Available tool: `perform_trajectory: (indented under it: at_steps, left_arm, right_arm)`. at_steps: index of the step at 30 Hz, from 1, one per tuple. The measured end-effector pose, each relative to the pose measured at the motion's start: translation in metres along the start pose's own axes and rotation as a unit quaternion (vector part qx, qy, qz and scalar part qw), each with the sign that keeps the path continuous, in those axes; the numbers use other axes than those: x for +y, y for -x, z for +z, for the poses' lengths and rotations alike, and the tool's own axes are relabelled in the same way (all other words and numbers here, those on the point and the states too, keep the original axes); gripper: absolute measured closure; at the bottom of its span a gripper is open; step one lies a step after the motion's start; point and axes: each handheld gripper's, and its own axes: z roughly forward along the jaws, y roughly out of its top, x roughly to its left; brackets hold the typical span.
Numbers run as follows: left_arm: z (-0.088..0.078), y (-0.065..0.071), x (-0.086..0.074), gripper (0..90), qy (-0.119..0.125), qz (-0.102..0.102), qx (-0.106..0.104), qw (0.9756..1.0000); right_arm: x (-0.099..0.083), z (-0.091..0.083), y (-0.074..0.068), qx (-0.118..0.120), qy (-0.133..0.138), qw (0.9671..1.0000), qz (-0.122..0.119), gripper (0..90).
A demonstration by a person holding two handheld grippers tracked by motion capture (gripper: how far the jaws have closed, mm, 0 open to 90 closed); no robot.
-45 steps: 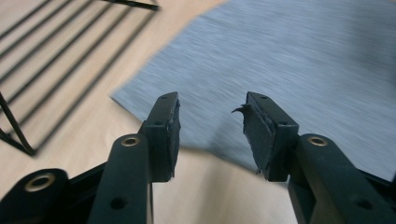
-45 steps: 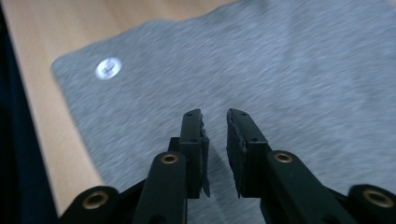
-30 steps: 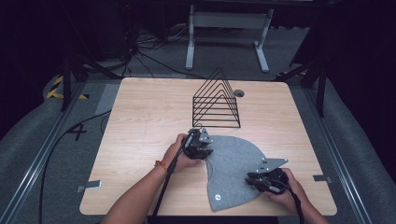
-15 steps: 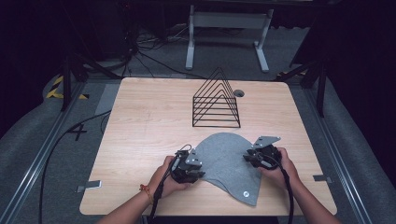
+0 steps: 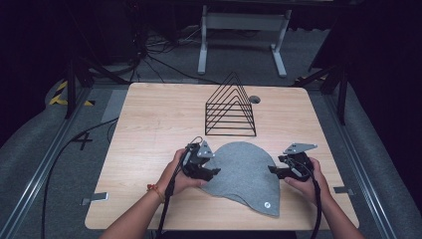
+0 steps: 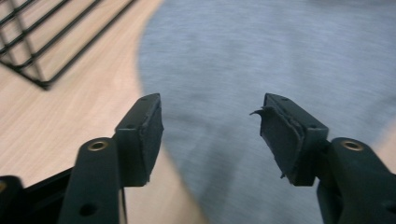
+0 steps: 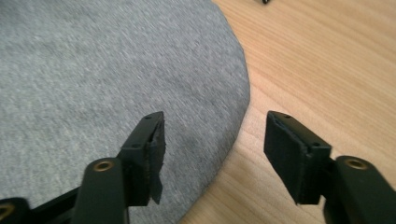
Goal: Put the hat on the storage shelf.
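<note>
A flat grey cloth (image 5: 244,169) with a small white tag (image 5: 267,204) lies spread on the near half of the wooden table (image 5: 149,124). My left gripper (image 5: 215,172) hovers at the cloth's left edge. Its jaws have just been opening and stand apart over the cloth (image 6: 280,56), gripping nothing (image 6: 210,126). My right gripper (image 5: 272,170) is at the cloth's right edge. Its jaws have also just been opening, and the rounded cloth edge (image 7: 93,70) lies beneath the open gap (image 7: 215,140), untouched.
A black wire rack (image 5: 231,107) of triangular frames stands behind the cloth, mid-table, and its corner shows in the left gripper view (image 6: 37,42). A small grey round fitting (image 5: 255,99) sits beside it. Bare wood lies left of the cloth.
The cloth was turned and laid flat between the grippers. Both grippers then let go of it, and their jaws now stand apart at its left and right edges.
</note>
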Motion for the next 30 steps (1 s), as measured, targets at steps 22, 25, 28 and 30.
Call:
perform_trajectory:
  at_steps: [22, 25, 28, 30]
  left_arm:
    - [0.037, -0.020, 0.012, 67.2, -0.071, -0.008, -0.029, 0.9970]
    - [0.036, -0.016, 0.011, 80.0, -0.069, 0.001, -0.035, 0.9970]
    - [0.034, -0.011, 0.008, 84.0, -0.056, 0.004, -0.022, 0.9982]
    - [0.030, -0.007, 0.006, 84.7, -0.042, 0.009, -0.015, 0.9989]
  right_arm:
    - [0.006, 0.018, -0.013, 0.016, -0.026, 0.9993, 0.022, 72.8]
    - [0.006, 0.020, -0.010, 0.039, -0.017, 0.9987, 0.028, 81.8]
    - [0.004, 0.020, -0.006, 0.058, -0.011, 0.9976, 0.037, 84.1]
    - [0.002, 0.018, -0.004, 0.062, -0.003, 0.9975, 0.034, 84.6]
